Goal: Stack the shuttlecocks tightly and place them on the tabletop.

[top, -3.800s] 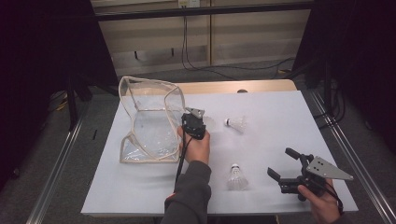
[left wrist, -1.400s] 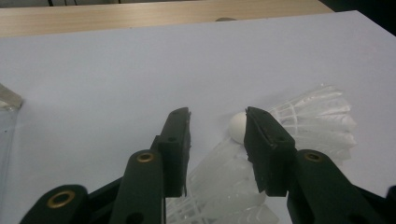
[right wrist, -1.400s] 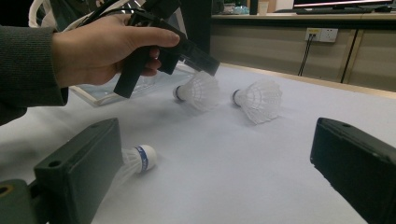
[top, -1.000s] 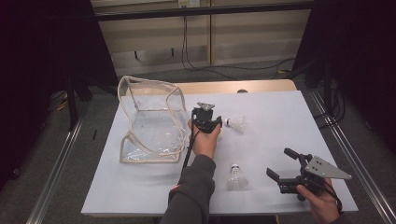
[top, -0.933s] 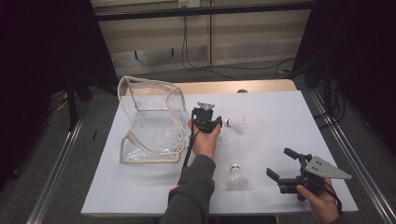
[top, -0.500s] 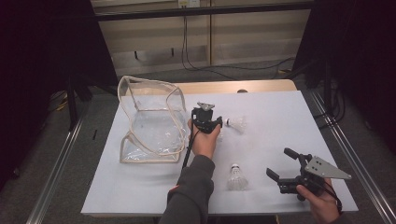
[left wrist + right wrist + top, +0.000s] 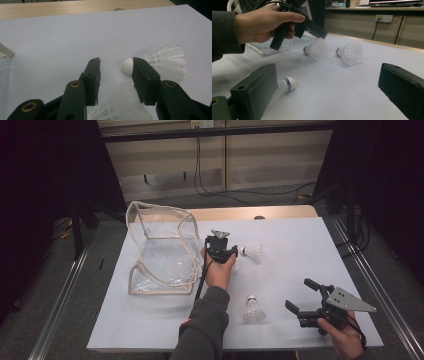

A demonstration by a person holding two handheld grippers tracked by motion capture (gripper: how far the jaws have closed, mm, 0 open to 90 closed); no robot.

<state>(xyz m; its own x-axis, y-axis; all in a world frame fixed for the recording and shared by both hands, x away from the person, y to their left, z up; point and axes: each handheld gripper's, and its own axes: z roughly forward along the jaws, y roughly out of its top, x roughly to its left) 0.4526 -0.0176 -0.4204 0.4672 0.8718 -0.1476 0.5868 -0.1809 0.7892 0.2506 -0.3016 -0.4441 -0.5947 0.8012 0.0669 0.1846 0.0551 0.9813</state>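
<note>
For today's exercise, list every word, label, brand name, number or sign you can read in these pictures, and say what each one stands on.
None can be read.
The blue band around the cork of the nearest shuttlecock carries no legible print.
The wall socket shows no readable marking.

no readable text, labels or numbers

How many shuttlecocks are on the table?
3. One lies under the left claw; one lies just right of it; one lies near the front edge, left of the right claw. The bag looks empty.
</note>
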